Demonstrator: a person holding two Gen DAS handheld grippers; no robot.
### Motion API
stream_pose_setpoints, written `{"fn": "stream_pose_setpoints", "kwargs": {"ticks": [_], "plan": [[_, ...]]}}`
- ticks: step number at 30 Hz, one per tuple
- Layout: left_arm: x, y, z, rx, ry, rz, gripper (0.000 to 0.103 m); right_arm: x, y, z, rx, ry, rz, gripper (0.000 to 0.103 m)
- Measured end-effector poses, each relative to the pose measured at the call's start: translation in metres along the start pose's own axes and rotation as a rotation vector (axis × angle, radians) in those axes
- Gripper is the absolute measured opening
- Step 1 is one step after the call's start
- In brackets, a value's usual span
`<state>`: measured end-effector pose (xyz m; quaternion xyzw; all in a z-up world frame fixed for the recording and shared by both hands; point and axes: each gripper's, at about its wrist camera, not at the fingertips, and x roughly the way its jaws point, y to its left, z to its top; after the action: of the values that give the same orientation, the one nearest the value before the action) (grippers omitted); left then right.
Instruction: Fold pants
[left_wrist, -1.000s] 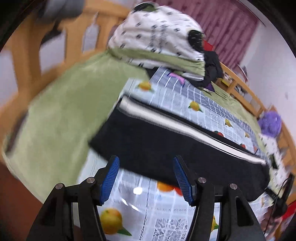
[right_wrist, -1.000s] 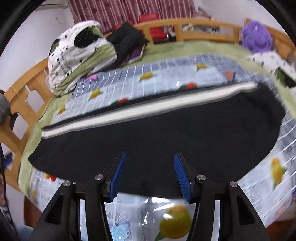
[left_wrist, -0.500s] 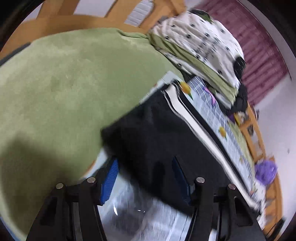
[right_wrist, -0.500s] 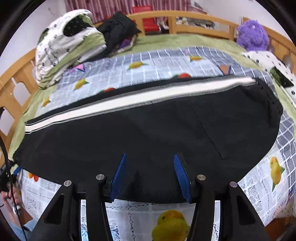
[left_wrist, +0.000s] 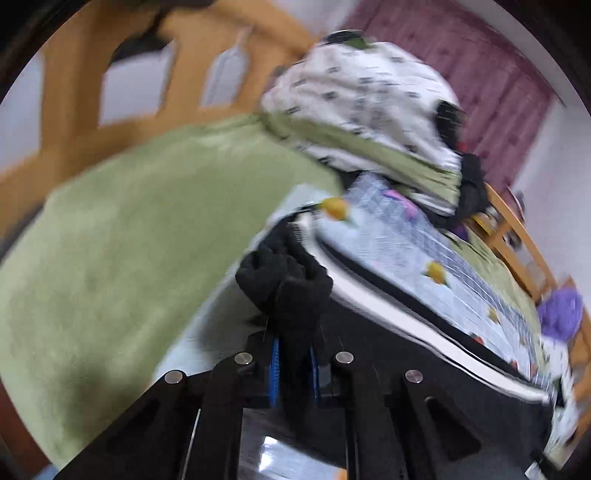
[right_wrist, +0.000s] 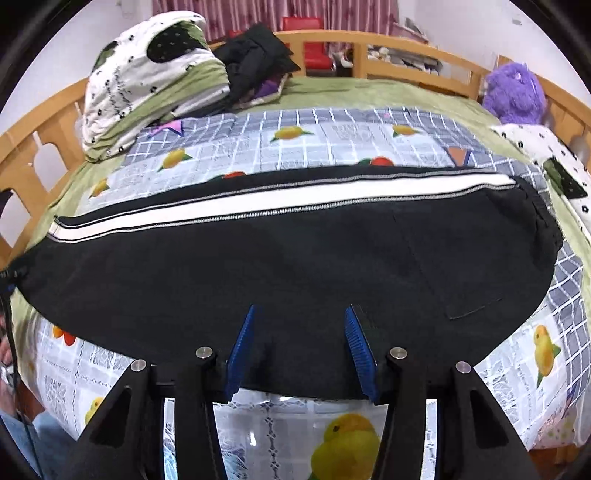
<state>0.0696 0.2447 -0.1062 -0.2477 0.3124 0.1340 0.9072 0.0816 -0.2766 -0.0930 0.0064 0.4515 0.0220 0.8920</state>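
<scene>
Black pants (right_wrist: 295, 254) with a white side stripe lie folded lengthwise across a fruit-print sheet (right_wrist: 332, 136) on the bed. My left gripper (left_wrist: 293, 363) is shut on the bunched hem end of the pants (left_wrist: 291, 284) and holds it lifted off the sheet. My right gripper (right_wrist: 301, 343) is open, its blue pads over the near edge of the pants at their middle, gripping nothing.
A rolled white-and-green quilt (right_wrist: 147, 81) and dark clothes (right_wrist: 258, 62) lie at the far left. A purple plush toy (right_wrist: 515, 92) sits far right. A wooden rail (right_wrist: 406, 51) rings the bed. A green blanket (left_wrist: 129, 229) lies left of the sheet.
My left gripper closed on the pants' hem end and lifted it, bunching the cloth. My right gripper moved slightly closer over the pants' near edge and stayed open.
</scene>
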Motion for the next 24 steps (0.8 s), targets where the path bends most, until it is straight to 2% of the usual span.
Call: {"fn": "stream_pose_setpoints", "kwargs": {"ticks": [3, 7, 12, 15, 19, 21, 24], "plan": [[-0.023, -0.063, -0.002, 0.124, -0.016, -0.075, 0.009, -0.01, -0.012, -0.004, 0.007, -0.015, 0.011, 0.05], [-0.036, -0.147, -0.023, 0.263, -0.016, -0.132, 0.009, -0.026, -0.038, -0.013, 0.016, -0.042, -0.021, 0.05], [-0.027, -0.249, -0.076, 0.399, 0.061, -0.245, 0.009, -0.053, -0.083, -0.031, 0.068, -0.092, -0.074, 0.05], [-0.017, -0.301, -0.123, 0.458, 0.151, -0.332, 0.009, -0.062, -0.111, -0.042, 0.114, -0.097, -0.095, 0.05], [0.0, -0.333, -0.184, 0.485, 0.304, -0.411, 0.009, -0.062, -0.141, -0.054, 0.175, -0.064, -0.091, 0.05], [0.013, -0.34, -0.209, 0.52, 0.38, -0.391, 0.009, -0.06, -0.149, -0.057, 0.188, -0.051, -0.087, 0.05], [0.017, -0.333, -0.222, 0.565, 0.435, -0.396, 0.013, -0.057, -0.15, -0.061, 0.174, -0.043, -0.101, 0.05]]}}
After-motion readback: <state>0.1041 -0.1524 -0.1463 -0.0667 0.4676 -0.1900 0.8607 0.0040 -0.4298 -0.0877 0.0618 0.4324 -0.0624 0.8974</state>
